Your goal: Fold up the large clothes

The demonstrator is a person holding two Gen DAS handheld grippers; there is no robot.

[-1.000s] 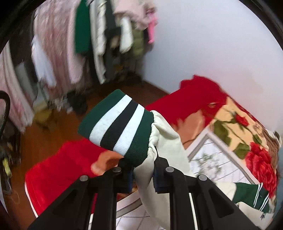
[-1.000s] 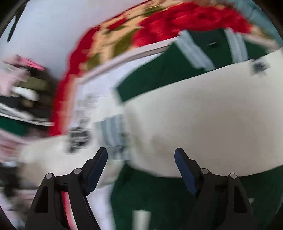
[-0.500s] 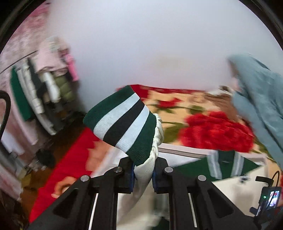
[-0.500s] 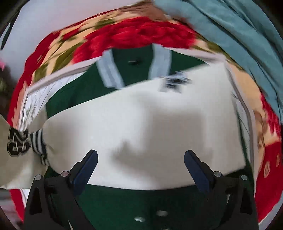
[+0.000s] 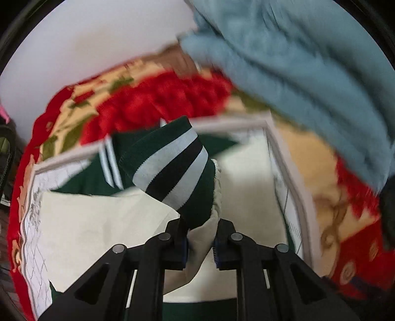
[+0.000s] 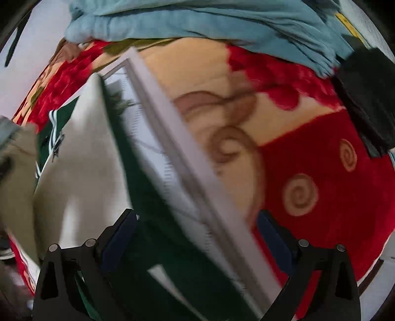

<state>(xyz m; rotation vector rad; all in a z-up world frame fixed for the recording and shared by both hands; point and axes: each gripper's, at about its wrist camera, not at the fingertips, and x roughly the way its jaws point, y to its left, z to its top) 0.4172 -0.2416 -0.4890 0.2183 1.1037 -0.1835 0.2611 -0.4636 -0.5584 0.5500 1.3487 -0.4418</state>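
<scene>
A green and cream varsity jacket (image 5: pixel 98 222) lies spread on a red floral blanket (image 5: pixel 158 98) on a bed. My left gripper (image 5: pixel 200 243) is shut on the jacket's cream sleeve, just below its green, white and black striped cuff (image 5: pixel 172 170), and holds it up over the jacket's body. In the right wrist view the jacket (image 6: pixel 81 158) lies at the left, its green edge running under my right gripper (image 6: pixel 197 237), which is open and empty above the jacket's right side and the blanket (image 6: pixel 321 172).
A light blue fleece blanket (image 5: pixel 308 74) is heaped at the far right of the bed; it also shows in the right wrist view (image 6: pixel 197 22). A dark folded item (image 6: pixel 367 98) lies at the right. A white wall (image 5: pixel 86 44) stands behind.
My left gripper has swung the held sleeve and cuff from the bed's left side to over the jacket's body. My right gripper has moved right, from over the jacket's cream body toward its right edge.
</scene>
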